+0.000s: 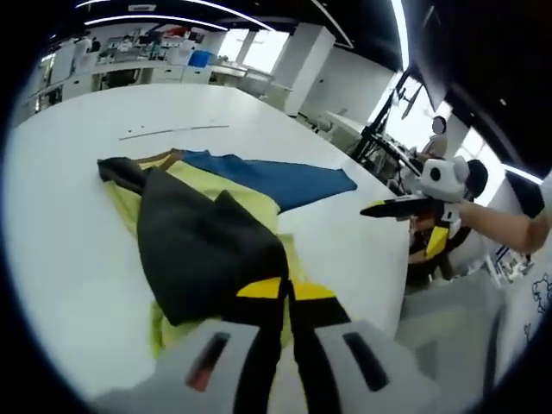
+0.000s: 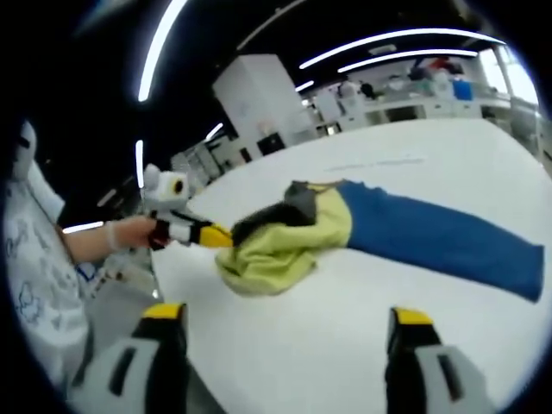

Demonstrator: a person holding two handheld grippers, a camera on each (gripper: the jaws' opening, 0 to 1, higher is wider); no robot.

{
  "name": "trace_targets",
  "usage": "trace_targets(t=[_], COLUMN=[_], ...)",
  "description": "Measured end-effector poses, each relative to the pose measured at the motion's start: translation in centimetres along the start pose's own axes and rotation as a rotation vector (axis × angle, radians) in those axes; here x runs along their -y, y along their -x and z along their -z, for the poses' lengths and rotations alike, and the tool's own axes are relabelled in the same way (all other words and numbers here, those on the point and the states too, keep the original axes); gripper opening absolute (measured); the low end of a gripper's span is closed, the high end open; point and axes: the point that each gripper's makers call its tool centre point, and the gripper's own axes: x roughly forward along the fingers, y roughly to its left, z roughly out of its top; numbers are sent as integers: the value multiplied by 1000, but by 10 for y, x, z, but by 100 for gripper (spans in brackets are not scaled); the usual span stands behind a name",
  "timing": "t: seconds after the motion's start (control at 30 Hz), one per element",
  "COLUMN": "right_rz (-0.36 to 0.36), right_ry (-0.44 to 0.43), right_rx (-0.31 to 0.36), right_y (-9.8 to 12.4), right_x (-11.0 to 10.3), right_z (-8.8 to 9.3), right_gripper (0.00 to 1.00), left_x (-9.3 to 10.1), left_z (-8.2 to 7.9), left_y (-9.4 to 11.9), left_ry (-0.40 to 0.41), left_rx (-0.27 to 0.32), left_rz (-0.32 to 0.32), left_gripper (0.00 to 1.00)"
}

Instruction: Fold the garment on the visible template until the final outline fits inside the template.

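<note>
Left gripper view. The left gripper [image 1: 287, 291] rises from the bottom edge, its two yellow-tipped jaws drawn together and pinching a dark fold of the garment [image 1: 207, 233]. The garment lies on the white table [image 1: 78, 259], in three colours: a black panel nearest the jaws, yellow-green cloth beneath and beside it, and a blue part [image 1: 276, 179] reaching toward the table's far right side. The cloth is bunched and overlapped rather than flat. A thin line [image 1: 172, 131] is marked on the table surface beyond the garment, apart from it. At the right, off the table edge, the right gripper [image 1: 379, 208] points inward, held by a person's hand [image 1: 483, 220]; from this angle its jaws merge into one dark tip, so their spacing cannot be told here.

Right gripper view. The right gripper [image 2: 280, 323] shows its two jaws standing wide apart at the bottom of the view, with nothing between them, over bare table. The garment lies farther off on the table: a rumpled yellow-green heap with a black patch on top, and the blue part stretched out to the right. The left gripper enters from the left, its yellow tip touching the heap's near edge, held by a hand beside a white printed sleeve [image 2: 39, 267]
</note>
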Motion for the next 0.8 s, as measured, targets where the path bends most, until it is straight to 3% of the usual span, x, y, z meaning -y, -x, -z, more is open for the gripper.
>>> trace_targets(t=[0.17,0.3,0.63,0.8], right_rz=[-4,-2,-7,-7], right_ry=[-2,-5,-7,-7], right_rx=[2,-4,-12,-15], right_y=[-1,-1,-2,-2], right_x=[0,1,0,-1], right_z=[0,2,6,6], right_gripper=[97,97,97,97], left_x=[-5,-6,-19,-30], left_z=[6,6,-7,-11], left_y=[-1,1,17,30], left_ry=[15,0,26,38], left_rx=[13,33,127,154], left_rz=[-3,-9,-45,-79], left_gripper=[2,18,43,49])
